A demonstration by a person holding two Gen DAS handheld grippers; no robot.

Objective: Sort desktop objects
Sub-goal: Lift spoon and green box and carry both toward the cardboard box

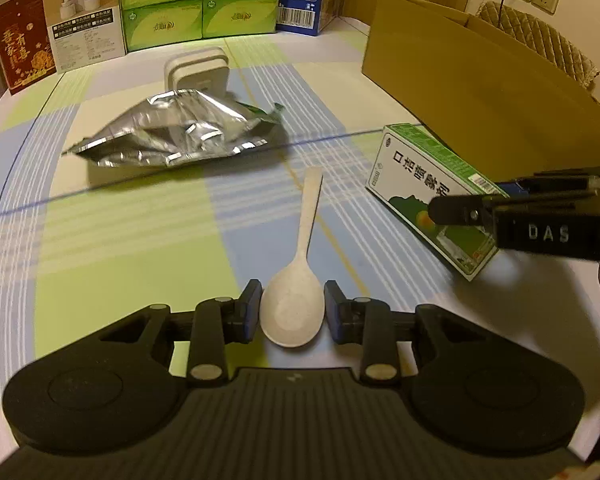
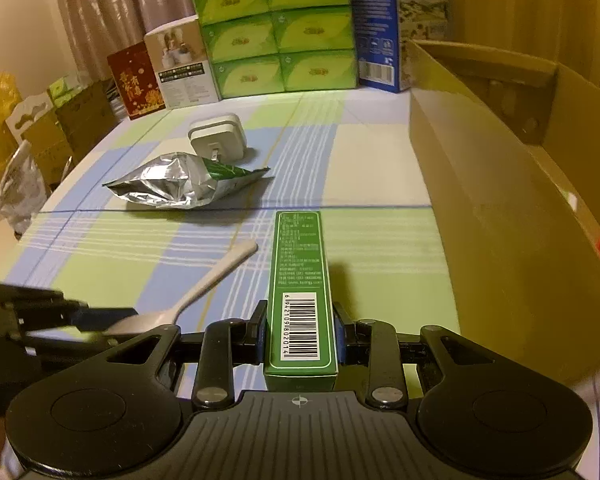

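My left gripper [image 1: 292, 306] sat low over the checked tablecloth [image 1: 120, 240], its two fingers either side of the bowl of a white spoon [image 1: 296, 296]. The left pad touched the bowl; on the right a thin gap showed, so I could not tell whether the grip had truly closed. The spoon lay flat on the cloth, its handle pointing away from me toward the far side.

My right gripper [image 2: 300, 338] was closed on a green box [image 2: 300, 292], a long narrow carton with a barcode on its top face near the pads. The box ran straight out from the fingers toward the far side. From the left camera the same box [image 1: 432, 196] lay to the right of the spoon, apart from it, with the right gripper reaching in over its near end.

Farther off, a crumpled silver foil bag [image 1: 172, 132] lay on the cloth, and just behind it stood a small white charger [image 1: 198, 70]. To the right stood a big open cardboard box [image 2: 500, 168], near the green box. Along the far edge stood a stack of green tissue packs [image 2: 280, 28], a blue carton [image 2: 376, 24] and a red gift box [image 2: 136, 80].
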